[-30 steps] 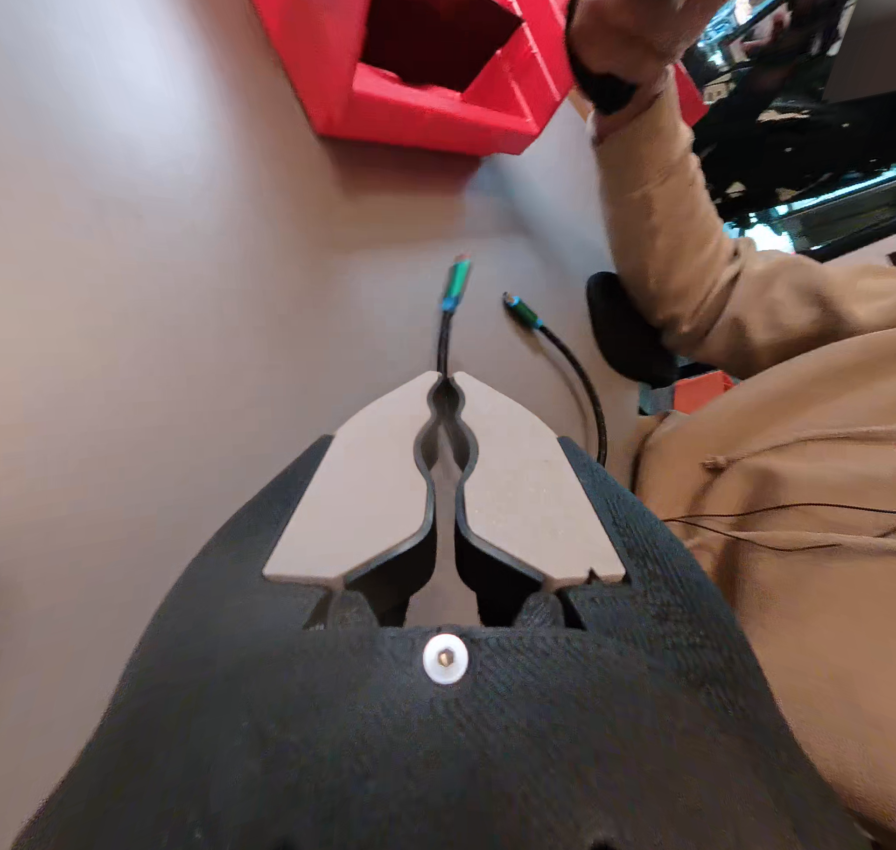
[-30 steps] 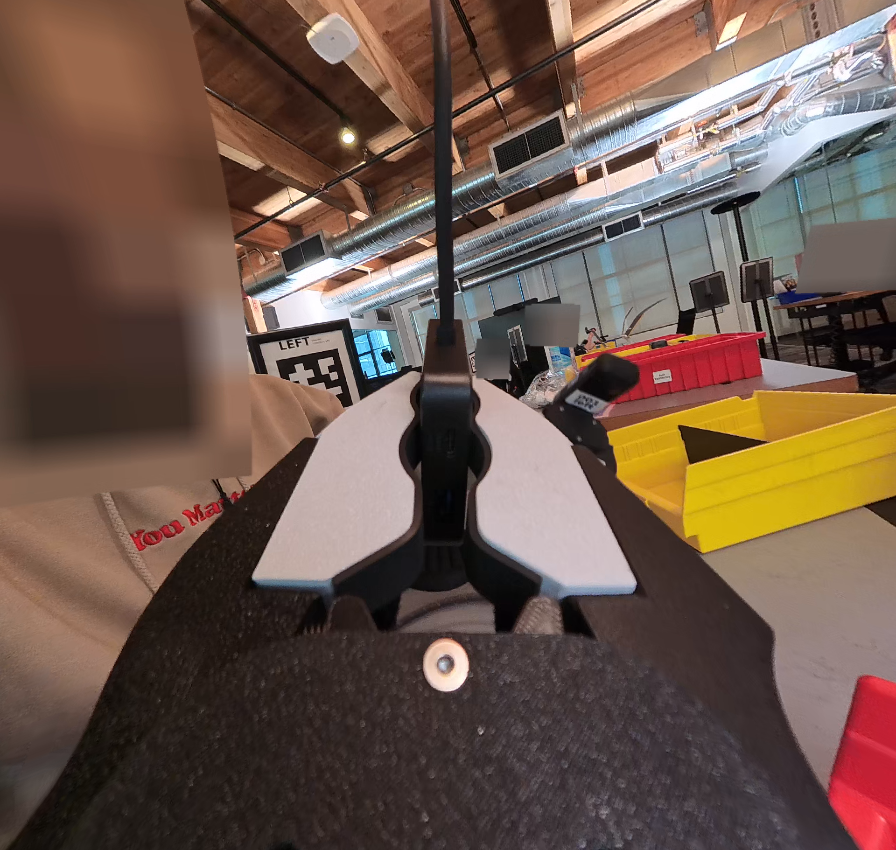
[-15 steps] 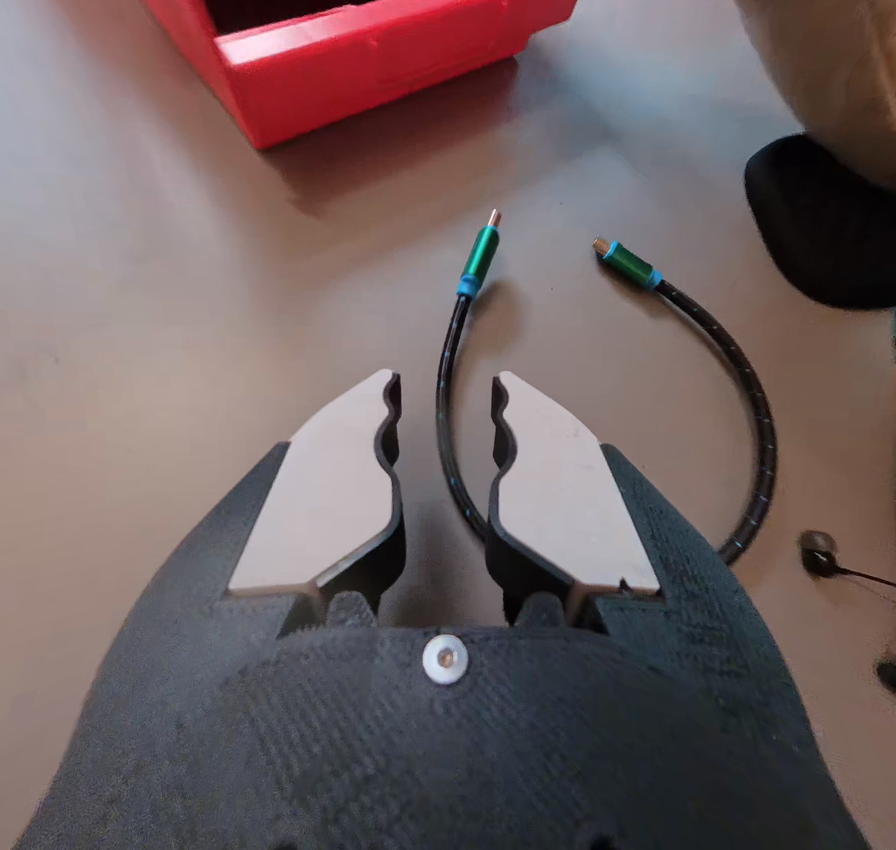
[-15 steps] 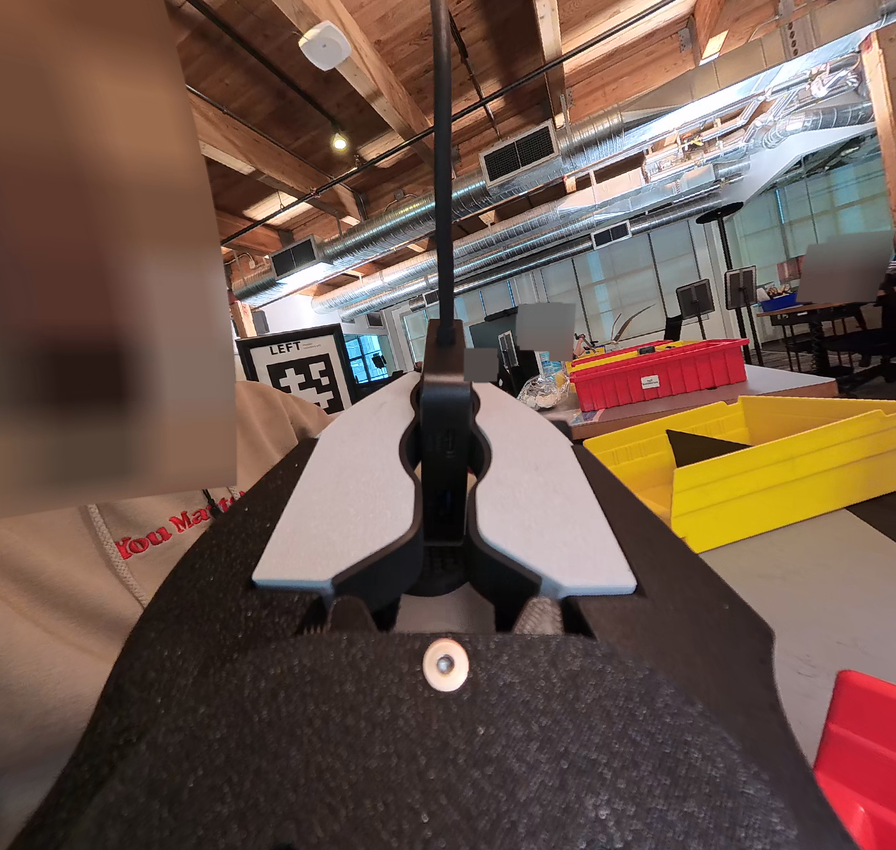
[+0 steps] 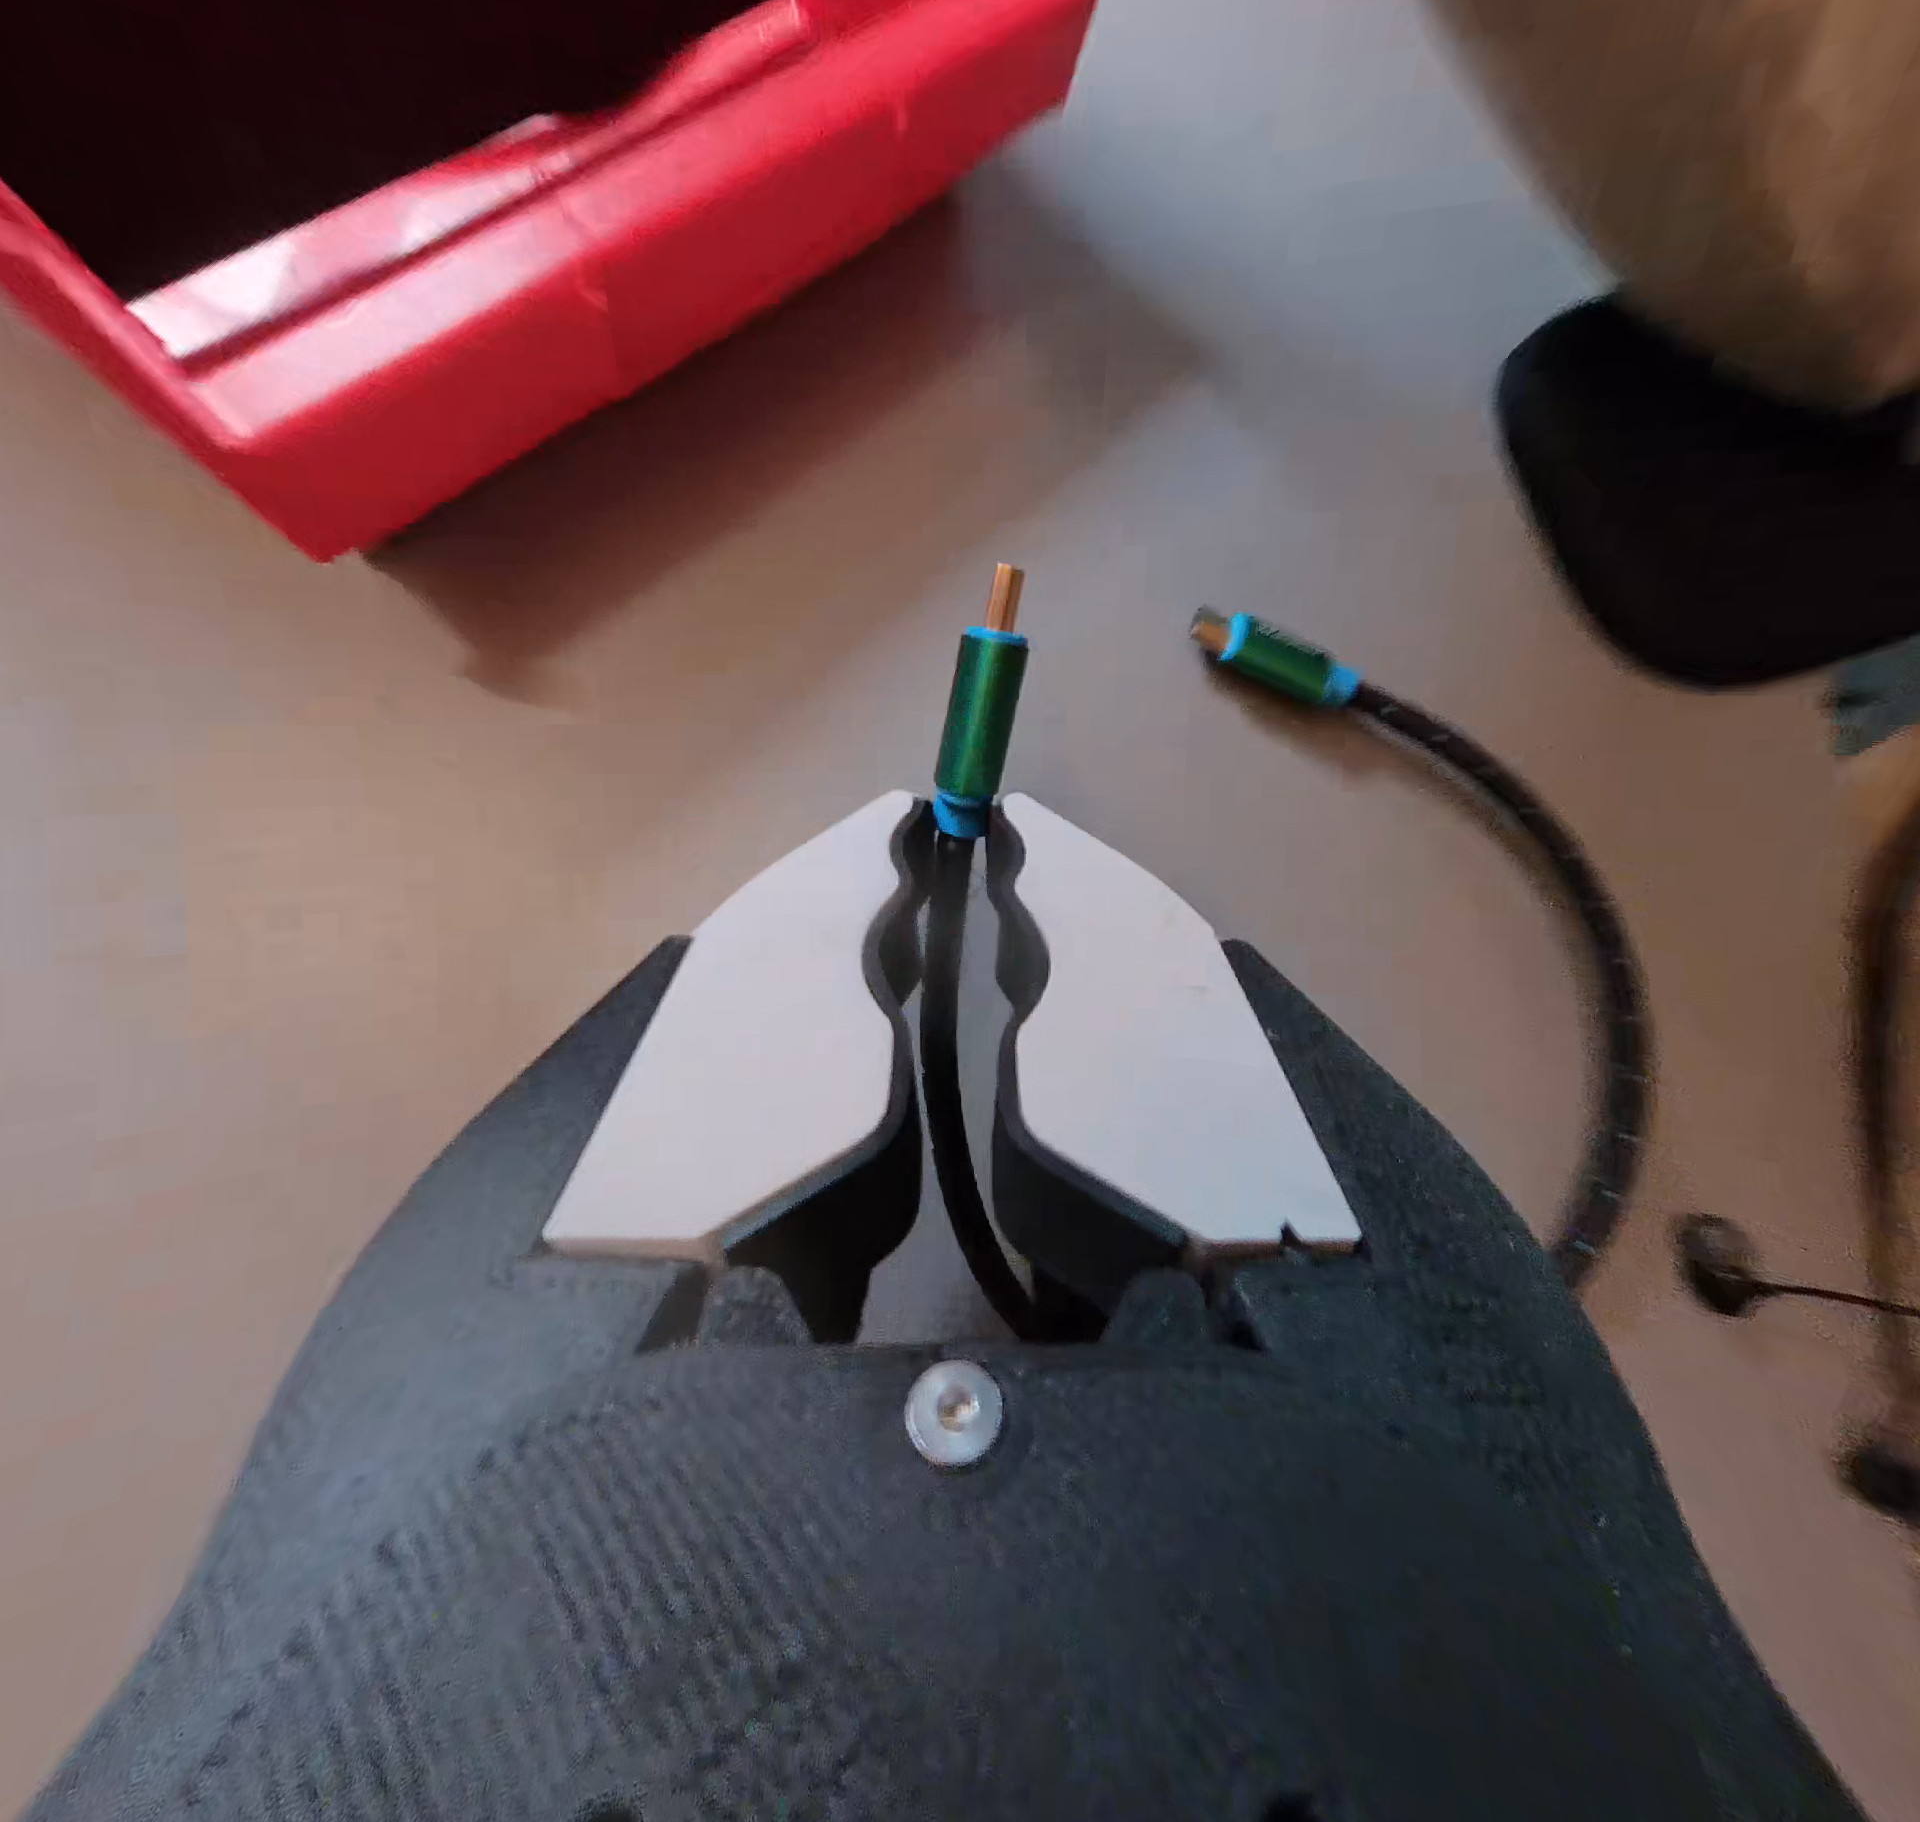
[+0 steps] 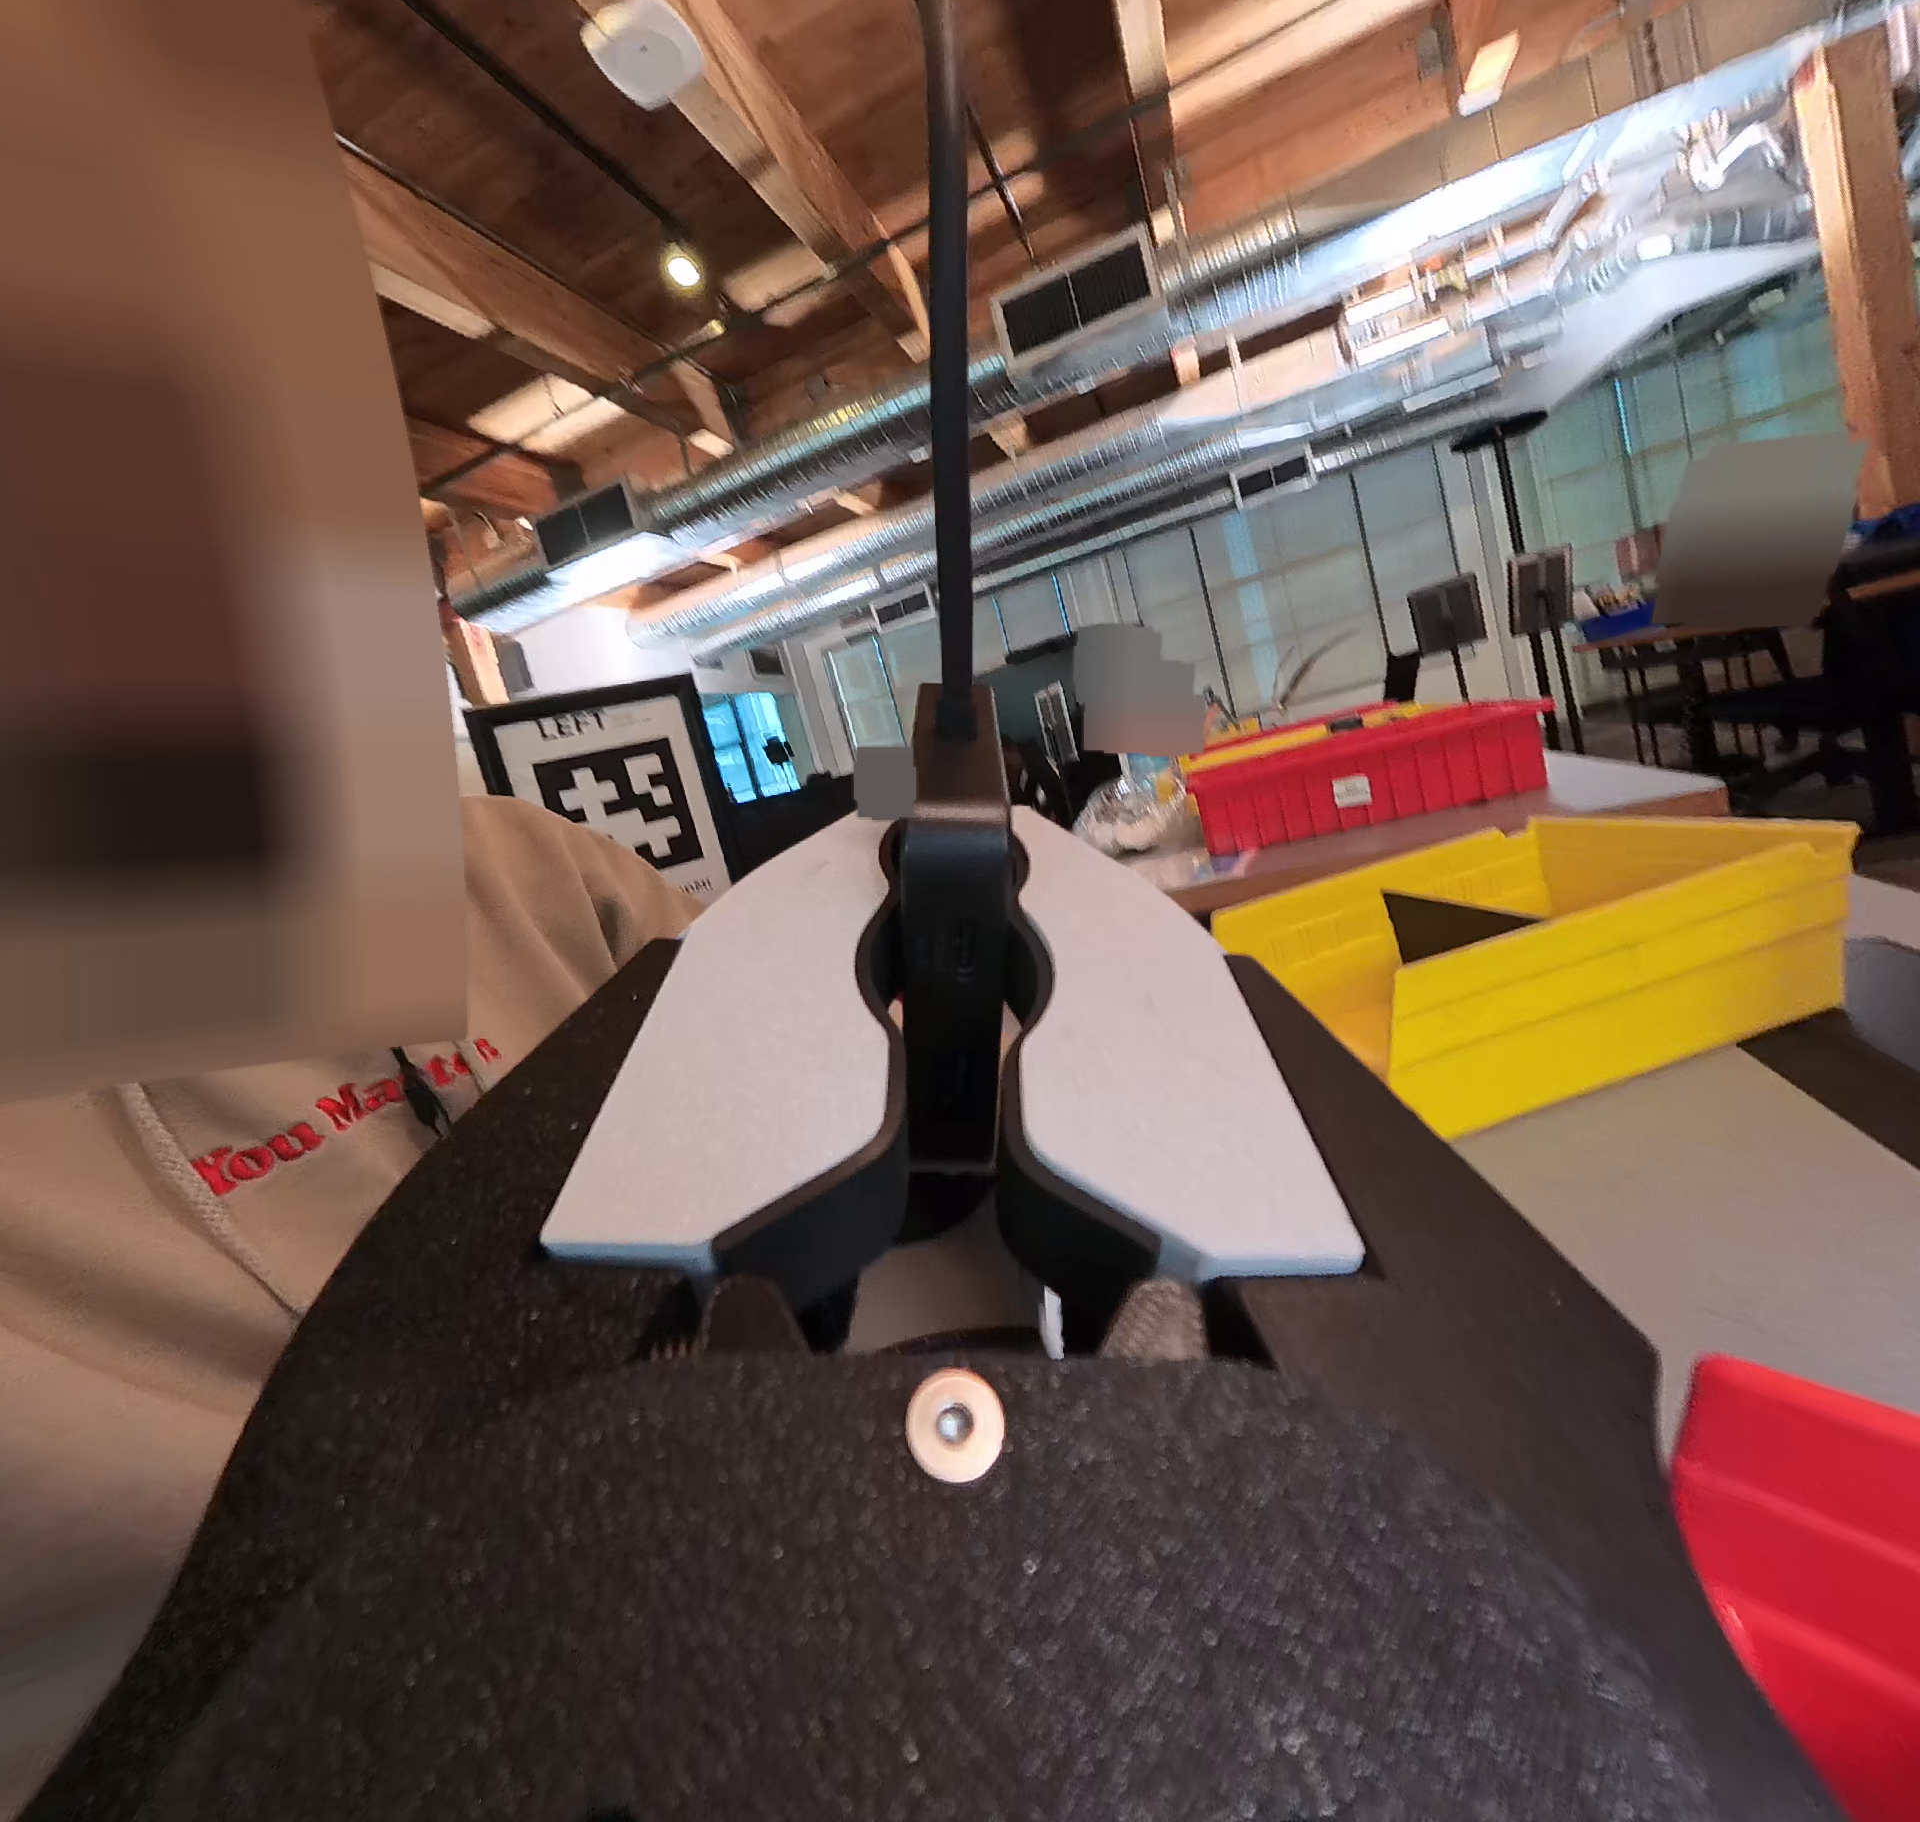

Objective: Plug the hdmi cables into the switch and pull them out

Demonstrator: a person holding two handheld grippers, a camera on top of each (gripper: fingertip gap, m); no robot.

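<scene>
Your left tool (image 5: 954, 804) is closed on a thin black cable (image 5: 951, 1066), right behind its shiny green metal plug (image 5: 977, 712). The plug sticks out past the tips, with its small gold end pointing at the big red plastic bin (image 5: 623, 245) at the far left of the brown surface (image 5: 312, 837). The cable's other green plug (image 5: 1283, 658) lies flat on the surface, near the first one on its right side, not touching it. The black cable bends round from it toward your tool.

Your right tool (image 6: 954, 827) is lifted up and squeezes a small flat black box, the switch (image 6: 954, 925), between its two grey fingers (image 6: 758, 1024). A black cord (image 6: 948, 401) goes straight up from the top of the switch. A yellow plastic bin (image 6: 1621, 951) sits on the surface behind, off to the right.
</scene>
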